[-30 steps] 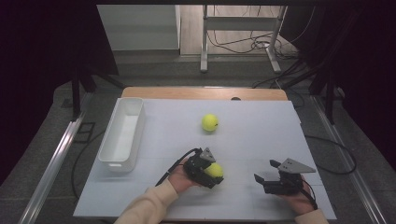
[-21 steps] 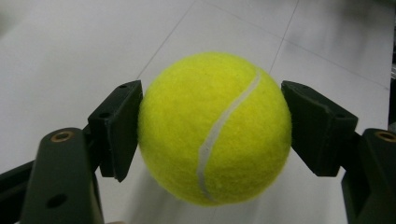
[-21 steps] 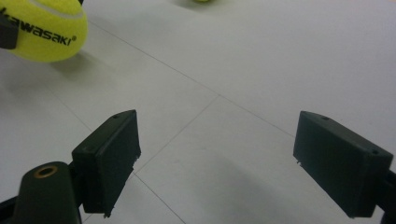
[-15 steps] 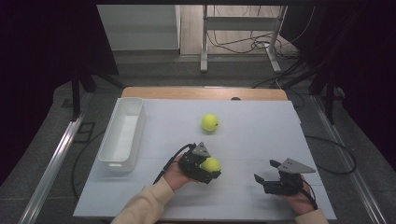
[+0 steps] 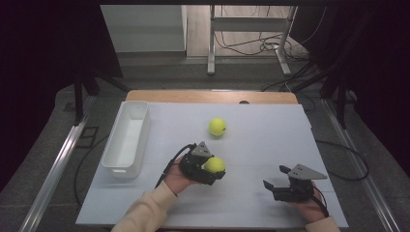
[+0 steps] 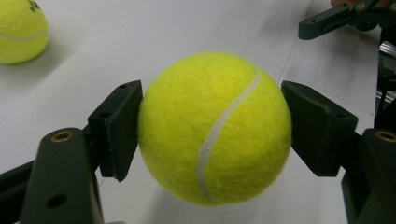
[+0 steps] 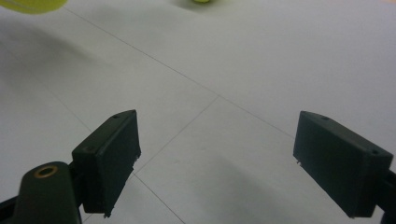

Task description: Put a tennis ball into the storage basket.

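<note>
L gripper (image 5: 209, 167) pinched a fuzzy yellow ball (image 5: 214, 165) w/ white seam, both black pads pressed on its sides, ball clear of the table (image 5: 251, 145) near front-centre. R gripper (image 5: 278, 178) spread, nothing between. Second ball (image 5: 217, 126) lay well apart, mid-table. White rectangular bin (image 5: 126, 137) along left edge; smooth white top between them bare.

A cream sleeve (image 5: 145, 212) is worn on the left arm. Each black tool, left (image 5: 209, 170) and right (image 5: 275, 177), is topped by a grey three-cornered plate, and brass-coloured rivets are set in the flat-padded jaws. A black cable (image 5: 167, 166) is trailed.
</note>
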The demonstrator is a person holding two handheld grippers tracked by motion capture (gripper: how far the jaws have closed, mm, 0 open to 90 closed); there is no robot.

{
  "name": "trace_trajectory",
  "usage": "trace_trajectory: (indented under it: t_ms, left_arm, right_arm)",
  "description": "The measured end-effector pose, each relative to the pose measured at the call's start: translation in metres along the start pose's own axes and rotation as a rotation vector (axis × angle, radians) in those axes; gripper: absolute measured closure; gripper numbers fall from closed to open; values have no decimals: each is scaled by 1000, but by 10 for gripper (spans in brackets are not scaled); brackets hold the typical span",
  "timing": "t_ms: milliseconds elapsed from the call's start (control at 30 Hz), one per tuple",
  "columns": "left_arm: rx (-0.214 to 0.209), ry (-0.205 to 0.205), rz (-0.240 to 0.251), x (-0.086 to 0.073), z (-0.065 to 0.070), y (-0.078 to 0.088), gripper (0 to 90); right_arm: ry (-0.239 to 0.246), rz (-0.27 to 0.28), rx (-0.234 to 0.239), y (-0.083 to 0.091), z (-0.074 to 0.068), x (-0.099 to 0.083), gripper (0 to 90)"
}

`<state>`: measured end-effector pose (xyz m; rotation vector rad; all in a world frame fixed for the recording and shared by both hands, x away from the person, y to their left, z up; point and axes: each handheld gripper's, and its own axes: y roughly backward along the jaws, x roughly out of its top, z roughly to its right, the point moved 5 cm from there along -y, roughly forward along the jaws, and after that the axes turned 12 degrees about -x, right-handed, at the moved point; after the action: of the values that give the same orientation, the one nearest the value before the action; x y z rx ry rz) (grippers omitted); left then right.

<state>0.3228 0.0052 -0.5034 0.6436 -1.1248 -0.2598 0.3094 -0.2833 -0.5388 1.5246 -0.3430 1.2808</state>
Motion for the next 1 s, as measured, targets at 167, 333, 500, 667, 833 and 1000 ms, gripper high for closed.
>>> trace_trajectory:
  t_ms: [167,333,500,667,833,1000]
  left_arm:
    - [9,-1,16,3,-1,8,253]
    - [20,-3,24,5,-3,16,253]
    - [29,0,41,7,-5,25,253]
    - [37,-2,58,8,-6,31,252]
    - [44,6,76,9,-8,37,253]
    - [53,5,88,11,-9,42,253]
  right_arm:
    - [0,1,-1,0,0,0,153]
    - [-2,1,-2,0,0,0,153]
    - [-1,2,-2,0,0,0,153]
    - [0,1,-5,0,0,0,153]
    - [0,4,-5,0,1,0,153]
    - [-2,5,-5,1,1,0,153]
